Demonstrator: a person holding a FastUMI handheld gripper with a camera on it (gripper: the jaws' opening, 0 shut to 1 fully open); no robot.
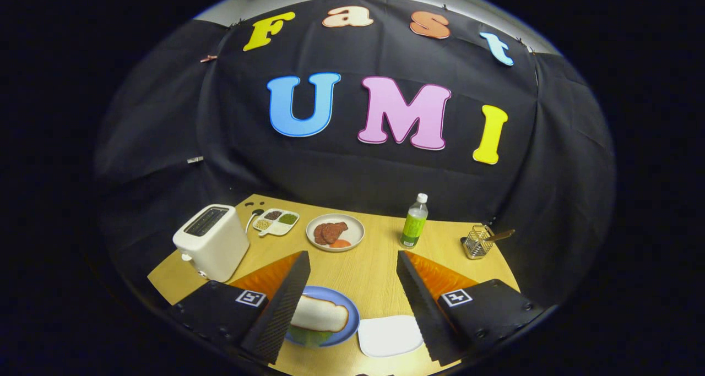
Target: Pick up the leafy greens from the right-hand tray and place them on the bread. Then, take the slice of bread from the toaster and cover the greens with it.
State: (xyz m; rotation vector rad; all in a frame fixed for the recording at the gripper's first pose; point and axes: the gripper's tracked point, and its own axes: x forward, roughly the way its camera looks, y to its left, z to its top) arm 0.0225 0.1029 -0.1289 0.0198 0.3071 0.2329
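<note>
Jaws spread wide, empty, raised above bread [320, 314] covering greens [308, 337] on blue plate [348, 304].

Table [374, 266] (wooden): toaster [212, 241], plates, bottle [414, 221].

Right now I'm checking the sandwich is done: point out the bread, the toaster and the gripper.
bread [322, 315], gripper view, middle of top slice
toaster [212, 246], gripper view, front wall
gripper [352, 296], gripper view, open, midway between fingertips

One toaster [211, 241], three plates [348, 305] [355, 232] [390, 336], one bread slice [320, 315], one bottle [414, 221]
</note>
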